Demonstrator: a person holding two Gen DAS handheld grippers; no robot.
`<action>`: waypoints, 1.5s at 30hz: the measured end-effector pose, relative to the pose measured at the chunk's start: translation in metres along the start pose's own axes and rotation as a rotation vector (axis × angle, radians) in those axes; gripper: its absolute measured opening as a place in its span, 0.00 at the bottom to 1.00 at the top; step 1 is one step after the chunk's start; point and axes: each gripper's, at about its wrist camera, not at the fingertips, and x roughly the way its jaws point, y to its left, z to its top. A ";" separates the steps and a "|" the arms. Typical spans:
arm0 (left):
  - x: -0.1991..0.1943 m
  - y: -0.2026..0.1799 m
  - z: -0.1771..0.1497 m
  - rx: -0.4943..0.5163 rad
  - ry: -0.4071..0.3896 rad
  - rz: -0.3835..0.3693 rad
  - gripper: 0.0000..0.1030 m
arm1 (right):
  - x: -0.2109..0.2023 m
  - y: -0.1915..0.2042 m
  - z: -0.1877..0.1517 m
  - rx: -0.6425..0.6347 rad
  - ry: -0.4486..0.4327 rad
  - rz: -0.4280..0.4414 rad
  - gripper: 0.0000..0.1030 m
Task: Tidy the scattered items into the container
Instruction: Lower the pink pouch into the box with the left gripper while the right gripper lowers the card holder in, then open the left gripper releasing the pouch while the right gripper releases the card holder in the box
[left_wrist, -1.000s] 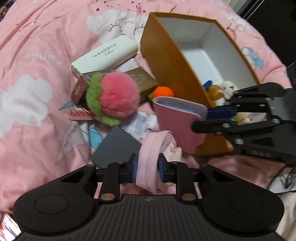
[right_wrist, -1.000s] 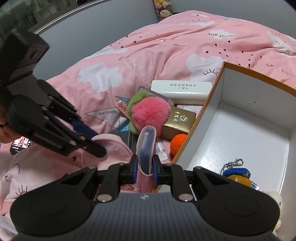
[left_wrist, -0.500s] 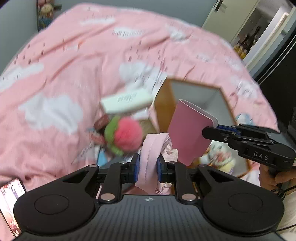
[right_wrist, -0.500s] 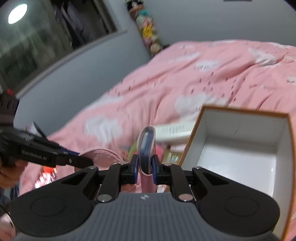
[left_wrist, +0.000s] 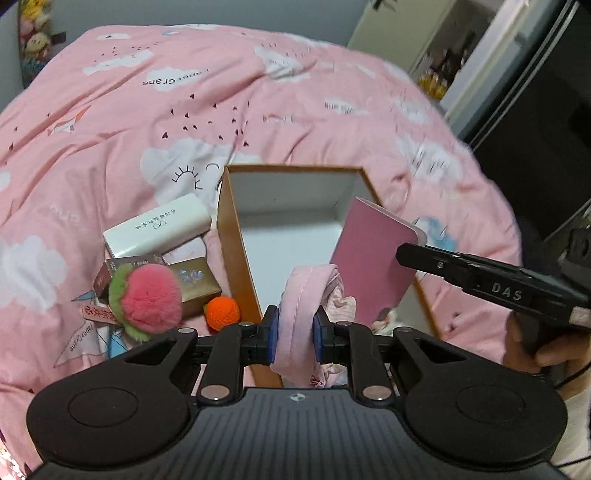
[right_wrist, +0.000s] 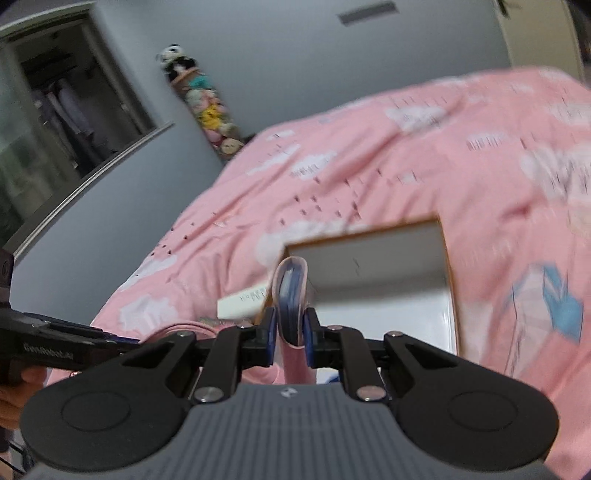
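My left gripper (left_wrist: 295, 332) is shut on a bunched pale pink cloth (left_wrist: 306, 291) and holds it above the near end of the box (left_wrist: 236, 258), which is brown outside and white inside. My right gripper (right_wrist: 290, 332) is shut on a pink card holder (right_wrist: 290, 284) with a blue inside. In the left wrist view that holder (left_wrist: 373, 262) hangs over the right side of the box, held at its edge by my right gripper (left_wrist: 410, 254). The box (right_wrist: 369, 236) lies just ahead in the right wrist view, where the picture is blurred.
Left of the box on the pink duvet (left_wrist: 184, 110) lie a long white carton (left_wrist: 159, 229), a gold carton (left_wrist: 195, 280), a pink and green pompom (left_wrist: 147, 299), an orange ball (left_wrist: 222, 312) and a red tag (left_wrist: 99, 314). A hand (left_wrist: 532, 343) grips the right tool.
Both grippers have risen with their items still clamped. The box and the clutter now sit lower and farther off. The pink card holder has swung from the box's left wall to over its right side.
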 end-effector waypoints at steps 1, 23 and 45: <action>0.005 -0.003 -0.001 0.010 0.007 0.025 0.20 | 0.001 -0.005 -0.004 0.023 0.011 0.005 0.16; 0.038 -0.031 -0.013 0.051 0.125 0.121 0.22 | -0.005 -0.005 -0.042 -0.041 0.214 0.130 0.17; 0.080 -0.002 -0.032 -0.094 0.231 -0.007 0.27 | 0.049 -0.008 -0.058 -0.192 0.471 0.130 0.22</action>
